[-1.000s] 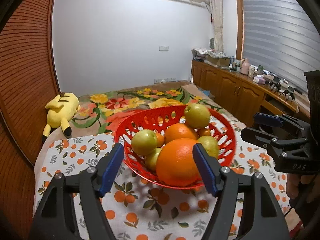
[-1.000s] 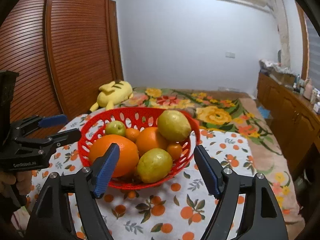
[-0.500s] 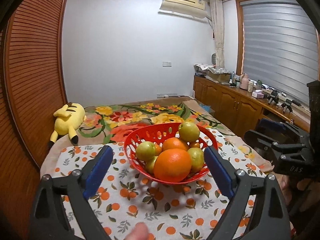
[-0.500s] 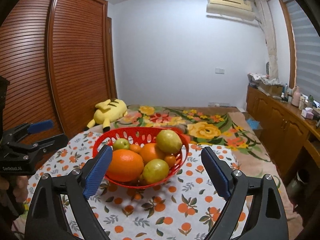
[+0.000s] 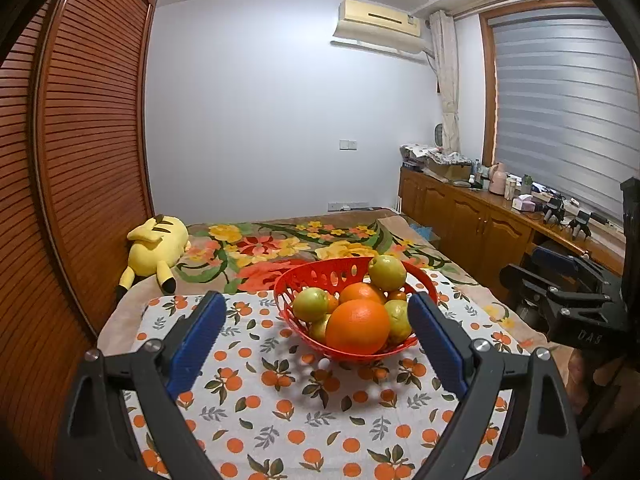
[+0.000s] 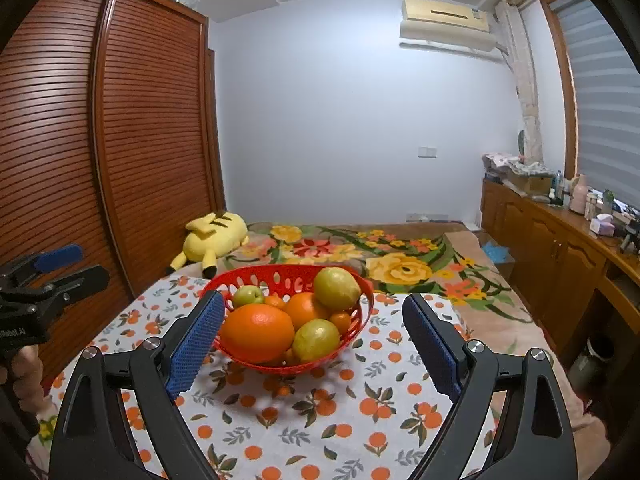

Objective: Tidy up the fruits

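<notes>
On the desk (image 5: 280, 420) | red basket (image 5: 312, 280) holds oranges and green fruits, lowest ones half hidden | left hand-held gripper (image 5: 316, 344) and right hand-held gripper (image 6: 312, 344) released, empty, jaws just opened

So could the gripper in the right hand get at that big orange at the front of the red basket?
Probably yes. The right gripper is open and empty, and the big orange sits on top at the red basket's near edge, with nothing in front of it.
</notes>
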Demonstrator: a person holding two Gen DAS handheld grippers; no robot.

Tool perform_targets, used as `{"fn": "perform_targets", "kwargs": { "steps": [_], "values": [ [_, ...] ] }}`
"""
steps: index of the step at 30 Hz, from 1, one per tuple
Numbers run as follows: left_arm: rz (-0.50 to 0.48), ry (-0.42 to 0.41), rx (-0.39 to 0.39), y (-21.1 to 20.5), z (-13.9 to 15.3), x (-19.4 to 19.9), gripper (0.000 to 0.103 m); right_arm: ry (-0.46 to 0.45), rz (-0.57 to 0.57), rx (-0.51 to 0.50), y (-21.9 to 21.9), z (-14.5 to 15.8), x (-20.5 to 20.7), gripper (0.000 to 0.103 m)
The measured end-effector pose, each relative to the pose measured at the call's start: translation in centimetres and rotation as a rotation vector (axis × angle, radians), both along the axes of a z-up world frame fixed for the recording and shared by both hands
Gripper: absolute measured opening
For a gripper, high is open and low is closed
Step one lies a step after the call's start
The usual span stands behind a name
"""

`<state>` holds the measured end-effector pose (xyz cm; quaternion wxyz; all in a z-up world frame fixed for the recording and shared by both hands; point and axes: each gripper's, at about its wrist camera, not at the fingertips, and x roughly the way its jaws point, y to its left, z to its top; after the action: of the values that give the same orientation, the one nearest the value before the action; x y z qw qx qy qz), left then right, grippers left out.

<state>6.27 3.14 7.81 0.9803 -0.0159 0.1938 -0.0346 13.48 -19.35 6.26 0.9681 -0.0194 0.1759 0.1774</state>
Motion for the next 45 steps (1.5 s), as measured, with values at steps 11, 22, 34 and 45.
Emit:
{"fn": "perform_targets", "kwargs": {
  "steps": [11,22,34,45],
  "values": [
    [0.005,-0.002,-0.003,0.18,0.10,-0.63,0.093,-0.013,-0.011,-0.001,-0.05,0.05,-0.66,0.092],
    [0.005,-0.002,-0.004,0.12,0.00,-0.73,0.093,-0.014,-0.012,0.000,-0.07,0.04,-0.64,0.092],
    [0.004,-0.002,-0.005,0.17,0.00,-0.71,0.093,-0.014,-0.010,0.000,-0.04,0.02,-0.71,0.092],
    [0.003,-0.003,-0.004,0.20,-0.02,-0.75,0.093,-0.013,-0.009,-0.001,0.02,-0.03,-0.78,0.092]
  ]
}}
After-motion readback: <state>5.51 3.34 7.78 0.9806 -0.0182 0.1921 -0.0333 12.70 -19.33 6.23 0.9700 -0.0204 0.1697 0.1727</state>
